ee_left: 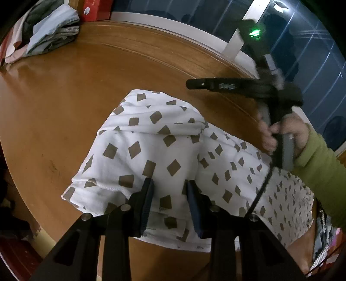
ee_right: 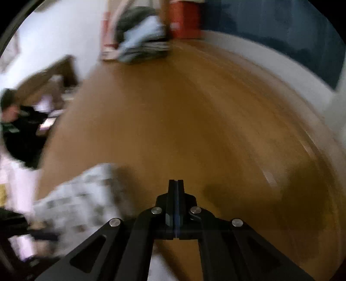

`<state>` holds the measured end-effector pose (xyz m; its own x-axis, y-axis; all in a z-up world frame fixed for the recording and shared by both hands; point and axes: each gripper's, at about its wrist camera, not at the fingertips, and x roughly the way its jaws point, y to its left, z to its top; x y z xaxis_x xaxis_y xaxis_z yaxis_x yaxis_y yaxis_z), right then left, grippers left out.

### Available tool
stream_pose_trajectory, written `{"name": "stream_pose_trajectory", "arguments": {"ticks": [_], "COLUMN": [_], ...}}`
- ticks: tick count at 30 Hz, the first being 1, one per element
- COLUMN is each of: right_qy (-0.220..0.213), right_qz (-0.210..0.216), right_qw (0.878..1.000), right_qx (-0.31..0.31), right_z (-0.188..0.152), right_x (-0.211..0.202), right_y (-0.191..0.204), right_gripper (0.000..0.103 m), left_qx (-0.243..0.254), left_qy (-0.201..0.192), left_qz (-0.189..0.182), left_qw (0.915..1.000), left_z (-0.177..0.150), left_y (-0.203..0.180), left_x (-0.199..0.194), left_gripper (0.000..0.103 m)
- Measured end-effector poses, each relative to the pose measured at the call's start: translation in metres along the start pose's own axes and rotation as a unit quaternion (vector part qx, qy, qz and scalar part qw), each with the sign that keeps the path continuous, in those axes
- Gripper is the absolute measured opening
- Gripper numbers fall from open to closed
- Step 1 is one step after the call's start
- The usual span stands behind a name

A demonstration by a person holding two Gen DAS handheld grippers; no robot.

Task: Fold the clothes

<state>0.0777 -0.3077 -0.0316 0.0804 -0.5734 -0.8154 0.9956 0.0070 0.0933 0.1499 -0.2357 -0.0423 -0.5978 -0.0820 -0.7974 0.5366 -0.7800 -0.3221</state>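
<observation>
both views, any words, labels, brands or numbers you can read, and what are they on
No text can be read in either view.
Red box: it carries a white oval mark, too small to read.
Right hand-held gripper: a green light glows on its body, with no lettering visible.
White patterned garment: brown diamonds only.
Right wrist view: too blurred for any text.

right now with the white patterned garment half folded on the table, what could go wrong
1. The left hand-held gripper is open over the white patterned garment, holding nothing; closing here might pinch several layers and drag the fold apart.
2. The right hand-held gripper is shut and empty, and its view is motion-blurred; a fast swing could catch the cloth.
3. The garment's near edge may overhang the wooden table, so it could slide off.
</observation>
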Motion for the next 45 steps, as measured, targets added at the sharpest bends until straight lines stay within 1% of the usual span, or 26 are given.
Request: {"name": "stream_pose_trajectory", "arguments": {"ticks": [1, 3, 4, 5, 6, 9, 11, 12, 13, 14, 16, 19, 20, 24, 28, 29, 30, 31, 32, 33, 35, 37, 38, 40, 43, 45], "right_qy": [0.008, 0.015, 0.014, 0.012, 0.017, 0.037, 0.053, 0.061, 0.068, 0.075, 0.051, 0.043, 0.047, 0.044, 0.032, 0.029, 0.026, 0.024, 0.02, 0.015, 0.002, -0.015, -0.025, -0.044, -0.061, -0.049], "right_qz": [0.04, 0.074, 0.076, 0.077, 0.078, 0.079, 0.072, 0.065, 0.059, 0.053, -0.003, -0.048, -0.054, -0.052, -0.024, -0.019, -0.015, -0.012, -0.006, -0.002, 0.004, 0.005, 0.004, -0.006, -0.038, -0.07], "right_qw": [0.999, 0.997, 0.996, 0.995, 0.995, 0.991, 0.988, 0.987, 0.985, 0.983, 0.979, 0.986, 0.989, 0.988, 0.99, 0.99, 0.99, 0.99, 0.991, 0.992, 0.993, 0.993, 0.993, 0.993, 0.992, 0.992], "right_qx": [-0.006, -0.035, -0.046, -0.058, -0.067, -0.098, -0.123, -0.135, -0.148, -0.16, -0.199, -0.155, -0.132, -0.139, -0.134, -0.136, -0.137, -0.136, -0.131, -0.127, -0.121, -0.118, -0.116, -0.11, -0.1, -0.091], "right_z": [0.001, 0.005, 0.007, 0.008, 0.011, 0.02, 0.024, 0.025, 0.026, 0.027, 0.031, 0.039, 0.041, 0.041, 0.04, 0.039, 0.037, 0.036, 0.031, 0.029, 0.028, 0.027, 0.025, 0.025, 0.029, 0.028], "right_x": [-0.003, -0.006, -0.006, -0.005, -0.001, 0.015, 0.028, 0.036, 0.044, 0.052, 0.048, 0.057, 0.064, 0.07, 0.053, 0.05, 0.047, 0.044, 0.043, 0.041, 0.036, 0.028, 0.023, 0.016, 0.011, 0.025], "right_y": [0.007, 0.028, 0.036, 0.043, 0.05, 0.066, 0.074, 0.08, 0.085, 0.09, 0.109, 0.105, 0.098, 0.114, 0.109, 0.11, 0.111, 0.109, 0.102, 0.102, 0.102, 0.102, 0.102, 0.101, 0.096, 0.091], "right_gripper": [0.001, 0.013, 0.029, 0.04, 0.04, 0.04, 0.04, 0.037, 0.019, 0.013, 0.006, 0.002, 0.002, 0.002, 0.002, 0.002, 0.002, 0.002, 0.002, 0.002, 0.002, 0.002, 0.002, 0.002, 0.002, 0.002], "left_qx": [-0.001, -0.01, -0.017, -0.026, -0.034, -0.059, -0.07, -0.07, -0.066, -0.061, -0.059, -0.065, -0.062, -0.067, -0.088, -0.088, -0.087, -0.09, -0.093, -0.093, -0.088, -0.077, -0.08, -0.105, -0.085, -0.073], "left_qy": [0.0, -0.002, -0.006, -0.019, -0.031, -0.028, -0.026, -0.026, -0.026, -0.026, -0.028, -0.03, -0.031, -0.03, -0.085, -0.096, -0.102, -0.088, -0.067, -0.047, -0.027, -0.03, -0.027, -0.024, -0.034, -0.039], "left_qz": [0.0, -0.006, -0.009, -0.007, -0.005, 0.0, -0.007, -0.005, 0.0, 0.003, 0.004, -0.001, -0.001, -0.009, -0.011, -0.009, -0.008, -0.014, -0.021, -0.034, -0.062, -0.057, -0.058, -0.07, -0.056, -0.06], "left_qw": [1.0, 0.9999, 0.9998, 0.9995, 0.9989, 0.9979, 0.9972, 0.9972, 0.9975, 0.9978, 0.9979, 0.9975, 0.9976, 0.9973, 0.9923, 0.9915, 0.9909, 0.9919, 0.9932, 0.994, 0.9938, 0.995, 0.9947, 0.9917, 0.9942, 0.9947], "left_z": [0.0, 0.002, 0.004, 0.005, 0.006, 0.006, 0.004, 0.004, 0.004, 0.003, 0.002, 0.0, -0.002, -0.001, 0.007, 0.009, 0.012, 0.015, 0.017, 0.019, 0.018, 0.017, 0.017, 0.016, 0.016, 0.016], "left_y": [0.0, 0.002, 0.004, 0.009, 0.014, 0.031, 0.036, 0.036, 0.035, 0.033, 0.032, 0.034, 0.033, 0.035, 0.05, 0.056, 0.061, 0.066, 0.072, 0.075, 0.074, 0.07, 0.071, 0.075, 0.062, 0.05], "left_x": [0.0, -0.004, -0.007, -0.013, -0.018, -0.018, -0.014, -0.012, -0.01, -0.009, -0.008, -0.007, -0.007, -0.009, -0.038, -0.043, -0.046, -0.042, -0.035, -0.025, -0.013, -0.008, -0.007, -0.008, -0.022, -0.03], "left_gripper": [0.03, 0.03, 0.03, 0.03, 0.029, 0.028, 0.028, 0.028, 0.028, 0.028, 0.027, 0.027, 0.027, 0.027, 0.027, 0.029, 0.043, 0.052, 0.057, 0.057, 0.055, 0.041, 0.014, 0.014, 0.013, 0.01]}}
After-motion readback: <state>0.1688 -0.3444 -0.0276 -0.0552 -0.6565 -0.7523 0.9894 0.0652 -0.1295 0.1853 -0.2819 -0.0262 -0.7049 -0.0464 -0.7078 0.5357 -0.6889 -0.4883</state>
